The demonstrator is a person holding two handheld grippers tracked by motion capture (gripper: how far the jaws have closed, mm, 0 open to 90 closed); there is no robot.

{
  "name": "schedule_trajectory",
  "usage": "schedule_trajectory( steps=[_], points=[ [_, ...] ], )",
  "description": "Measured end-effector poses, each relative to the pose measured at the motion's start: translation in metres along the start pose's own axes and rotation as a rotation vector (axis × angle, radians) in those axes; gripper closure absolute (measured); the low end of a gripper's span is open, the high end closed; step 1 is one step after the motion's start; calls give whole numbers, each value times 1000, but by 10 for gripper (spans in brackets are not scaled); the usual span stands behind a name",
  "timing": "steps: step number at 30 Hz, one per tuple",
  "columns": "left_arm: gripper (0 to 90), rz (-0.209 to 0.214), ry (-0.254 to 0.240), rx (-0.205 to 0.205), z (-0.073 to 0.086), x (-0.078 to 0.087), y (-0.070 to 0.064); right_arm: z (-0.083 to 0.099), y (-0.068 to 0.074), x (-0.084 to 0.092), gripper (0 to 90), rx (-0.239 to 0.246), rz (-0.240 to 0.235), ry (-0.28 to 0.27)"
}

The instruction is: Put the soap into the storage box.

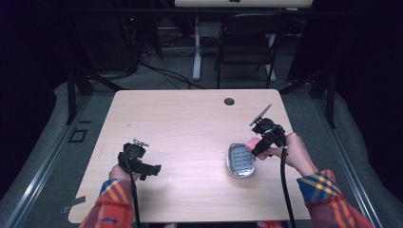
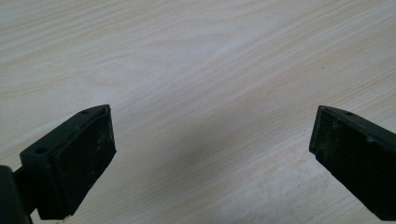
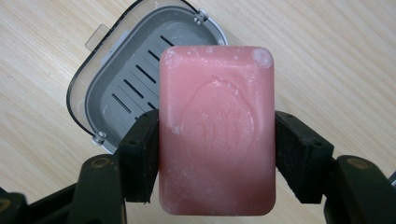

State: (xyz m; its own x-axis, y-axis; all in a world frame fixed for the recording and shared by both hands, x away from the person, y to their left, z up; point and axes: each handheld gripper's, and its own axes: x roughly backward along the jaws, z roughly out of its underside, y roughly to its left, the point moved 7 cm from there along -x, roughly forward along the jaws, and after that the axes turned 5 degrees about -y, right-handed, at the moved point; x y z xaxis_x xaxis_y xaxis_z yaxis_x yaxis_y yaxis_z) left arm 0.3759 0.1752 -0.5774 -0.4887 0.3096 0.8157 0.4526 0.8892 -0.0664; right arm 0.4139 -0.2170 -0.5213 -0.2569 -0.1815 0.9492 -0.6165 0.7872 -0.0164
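Soap bar poised over its dish

The right gripper [image 3: 217, 154] is clamped on the pink soap bar [image 3: 217, 130], just above the grey slotted dish [image 3: 116, 88] on the counter [image 1: 190, 123]. Best lowered flat and centred before release. The right hand angles down; the left gripper [image 2: 212, 154], well aside, stands apart and empty

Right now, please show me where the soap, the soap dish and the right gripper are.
soap [image 3: 216, 130], right gripper view, middle of its stamped face.
soap dish [image 3: 122, 88], right gripper view, slotted grey floor.
right gripper [image 1: 259, 145], high view, between its fingertips.
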Motion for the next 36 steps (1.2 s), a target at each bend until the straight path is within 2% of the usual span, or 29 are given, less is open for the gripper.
schedule_trajectory(
  steps=[5,6,7,14,16,19,20,29,30,31,32,33,34,35,36],
  points=[
    [2,1,3,1,0,0,0,-2,3,-8,374,4,3,21],
    [2,1,3,1,0,0,0,-2,3,-8,374,24,2,50],
    [2,1,4,1,0,-1,0,-3,4,-11,374,10,0,34],
    [2,2,0,-4,0,0,0,-10,15,-26,373,14,16,72],
    [2,0,4,-1,0,-1,0,-11,19,-30,373,8,15,58],
    [2,3,4,-12,1,1,-1,-11,19,-31,373,21,23,74],
    [2,1,3,-9,1,0,-1,-12,20,-33,373,9,27,62],
    [2,3,8,-10,1,-1,-1,-11,21,-35,372,9,28,79],
    [2,4,11,-11,1,-1,-1,-11,20,-34,372,18,30,94],
    [2,4,10,-11,1,-1,-1,-11,21,-36,372,-6,33,76],
    [3,4,11,-9,1,-1,-1,-12,24,-40,372,-42,31,28],
    [2,5,11,-9,1,-1,-1,-12,22,-38,372,-18,34,49],
    [2,4,9,-11,1,-1,-1,-11,19,-35,372,22,37,98],
    [2,5,10,-11,1,-1,-1,-11,22,-37,372,-6,35,67],
    [2,6,12,-12,1,-1,-1,-11,22,-37,372,-3,33,80]
  ],
)
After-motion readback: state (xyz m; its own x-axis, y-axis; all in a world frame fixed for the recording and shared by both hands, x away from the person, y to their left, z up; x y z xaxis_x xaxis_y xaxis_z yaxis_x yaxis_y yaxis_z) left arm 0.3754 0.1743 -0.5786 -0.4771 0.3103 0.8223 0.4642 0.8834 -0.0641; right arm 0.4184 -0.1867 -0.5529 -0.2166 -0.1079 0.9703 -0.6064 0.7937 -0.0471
